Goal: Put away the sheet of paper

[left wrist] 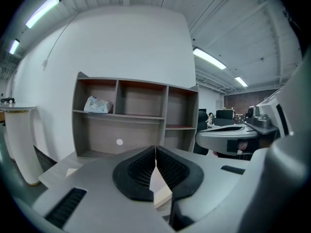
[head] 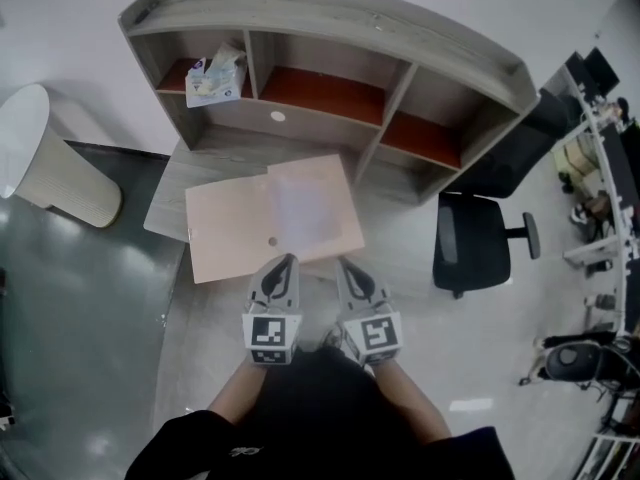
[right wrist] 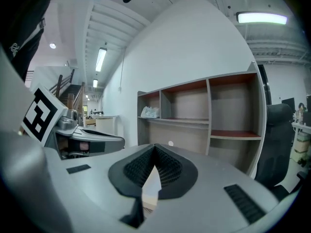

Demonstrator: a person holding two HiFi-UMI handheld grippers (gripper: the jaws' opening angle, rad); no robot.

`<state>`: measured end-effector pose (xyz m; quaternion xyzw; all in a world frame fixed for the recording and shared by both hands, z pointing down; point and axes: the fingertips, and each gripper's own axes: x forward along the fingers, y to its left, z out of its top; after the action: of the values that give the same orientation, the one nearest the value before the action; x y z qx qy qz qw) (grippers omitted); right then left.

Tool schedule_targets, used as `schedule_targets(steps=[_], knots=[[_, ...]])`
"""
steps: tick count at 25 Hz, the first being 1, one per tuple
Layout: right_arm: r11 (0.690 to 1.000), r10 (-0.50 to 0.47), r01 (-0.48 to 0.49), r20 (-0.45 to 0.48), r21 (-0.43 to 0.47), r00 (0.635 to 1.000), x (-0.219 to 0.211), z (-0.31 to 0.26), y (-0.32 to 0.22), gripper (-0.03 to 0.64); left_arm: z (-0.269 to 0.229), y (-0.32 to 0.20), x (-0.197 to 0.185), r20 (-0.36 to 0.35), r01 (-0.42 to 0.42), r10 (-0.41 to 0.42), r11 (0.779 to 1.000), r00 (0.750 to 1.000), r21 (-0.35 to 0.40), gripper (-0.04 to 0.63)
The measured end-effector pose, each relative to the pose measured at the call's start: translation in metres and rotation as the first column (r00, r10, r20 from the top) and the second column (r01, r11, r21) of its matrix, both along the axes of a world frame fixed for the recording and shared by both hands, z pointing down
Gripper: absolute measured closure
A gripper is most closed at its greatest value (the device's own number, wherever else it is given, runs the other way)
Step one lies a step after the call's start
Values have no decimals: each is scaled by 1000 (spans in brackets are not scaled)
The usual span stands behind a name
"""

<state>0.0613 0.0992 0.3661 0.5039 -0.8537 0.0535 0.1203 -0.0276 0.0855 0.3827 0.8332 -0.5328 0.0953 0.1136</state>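
Note:
An open pale pink folder (head: 225, 230) lies flat on the grey desk (head: 170, 183). A whitish sheet of paper (head: 303, 206) rests on its right half. My left gripper (head: 287, 260) and right gripper (head: 343, 264) hover side by side at the desk's near edge, just short of the folder. Both are shut with nothing between the fingers. In the left gripper view the left gripper (left wrist: 155, 149) has its tips meeting, and a strip of the folder (left wrist: 161, 191) shows below them. The right gripper (right wrist: 154, 147) looks the same in the right gripper view.
A wooden hutch (head: 330, 28) with three cubbies stands at the back of the desk; a tissue pack (head: 216, 76) fills the left cubby. A black office chair (head: 476, 242) stands to the right. A white ribbed bin (head: 45, 158) is on the left.

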Motion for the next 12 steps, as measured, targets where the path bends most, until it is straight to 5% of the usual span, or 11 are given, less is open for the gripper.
schedule_targets(steps=[7,12], knots=[[999,-1,0,11,53,1000,32,-23,6,600,-22,-2,22,51,18,-21,998,998,64,546],[998,-9,9,7,57,1000,40,-27,4,600,-29,2,42,22,7,-8,998,1000,63,546]])
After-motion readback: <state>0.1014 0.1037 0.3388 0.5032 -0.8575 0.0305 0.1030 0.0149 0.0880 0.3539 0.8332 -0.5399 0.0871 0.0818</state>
